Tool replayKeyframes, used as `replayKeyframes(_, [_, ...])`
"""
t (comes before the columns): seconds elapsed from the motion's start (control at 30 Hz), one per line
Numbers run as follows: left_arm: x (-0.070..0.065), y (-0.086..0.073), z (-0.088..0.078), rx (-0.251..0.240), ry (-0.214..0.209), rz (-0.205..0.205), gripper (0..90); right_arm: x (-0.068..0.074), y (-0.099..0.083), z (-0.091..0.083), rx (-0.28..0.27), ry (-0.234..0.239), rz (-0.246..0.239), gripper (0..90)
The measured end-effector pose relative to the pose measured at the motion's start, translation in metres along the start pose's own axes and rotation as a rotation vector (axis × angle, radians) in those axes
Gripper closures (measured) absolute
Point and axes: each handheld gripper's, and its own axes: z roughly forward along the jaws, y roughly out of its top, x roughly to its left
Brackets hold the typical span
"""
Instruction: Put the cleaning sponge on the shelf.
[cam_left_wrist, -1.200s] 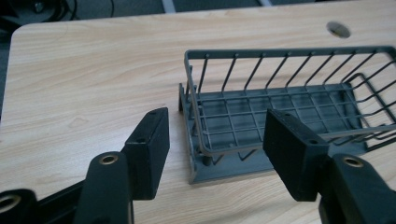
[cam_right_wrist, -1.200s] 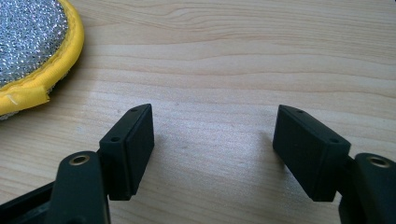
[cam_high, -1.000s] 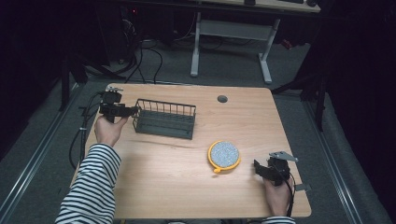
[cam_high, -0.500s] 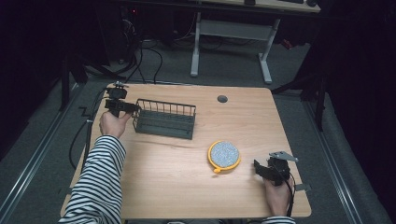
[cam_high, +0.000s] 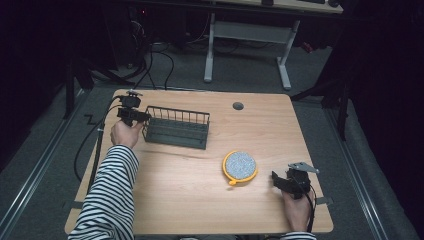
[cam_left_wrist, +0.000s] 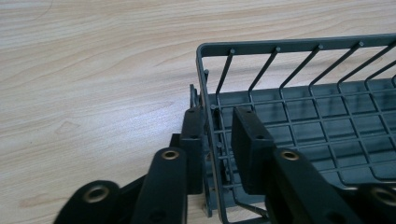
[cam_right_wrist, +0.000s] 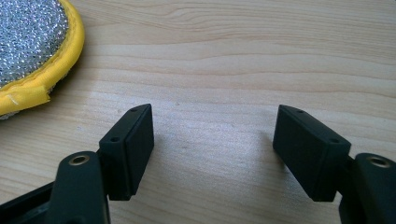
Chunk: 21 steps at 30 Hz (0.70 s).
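Observation:
A dark wire basket (cam_high: 176, 131) stands on the wooden table (cam_high: 190, 195) at the back left. My left gripper (cam_high: 142, 118) is at its left end. In the left gripper view the jaws of the left gripper (cam_left_wrist: 217, 123) stand one outside and one inside the end wall of the basket (cam_left_wrist: 327, 116), pinched close on the wires. A round yellow-rimmed scouring pad (cam_high: 240, 165) with a silver mesh top lies right of centre. My right gripper (cam_high: 276, 178) rests low by the front right, a little right of the pad. The right gripper (cam_right_wrist: 212, 140) is open over bare wood, with the pad (cam_right_wrist: 28, 37) off to its upper left.
A round cable hole (cam_high: 238, 105) sits near the table's back edge. A black cable (cam_high: 95, 145) trails off the left edge from the left gripper. Beyond the table stand desk legs (cam_high: 284, 65) on a dark floor.
The left hand has shifted slightly toward the back and brought its gripper onto the basket's left end wall. The basket, the pad and the right gripper have stayed in place.

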Motion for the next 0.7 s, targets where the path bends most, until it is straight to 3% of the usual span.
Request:
replayKeyframes(0.17, [0.001,-0.003,0.0,-0.02,-0.025,-0.04,82.6,0.0,0.0,0.0,0.0,0.002,-0.001,29.2])
replayKeyframes(0.37, [0.002,-0.005,-0.001,-0.029,-0.041,-0.059,83.5,0.0,0.0,0.0,0.002,0.002,-0.002,29.1])
replayKeyframes(0.5, [0.002,-0.007,-0.002,-0.032,-0.055,-0.055,84.8,0.0,0.0,0.0,0.001,0.004,-0.004,29.1])
replayKeyframes(0.63, [-0.004,-0.01,-0.004,-0.025,-0.042,-0.019,85.7,0.0,0.0,0.0,0.001,0.004,-0.004,29.1])
replayKeyframes(0.7, [-0.005,-0.013,-0.006,-0.033,-0.056,-0.028,85.8,0.0,0.0,0.0,0.001,0.004,-0.005,29.1])
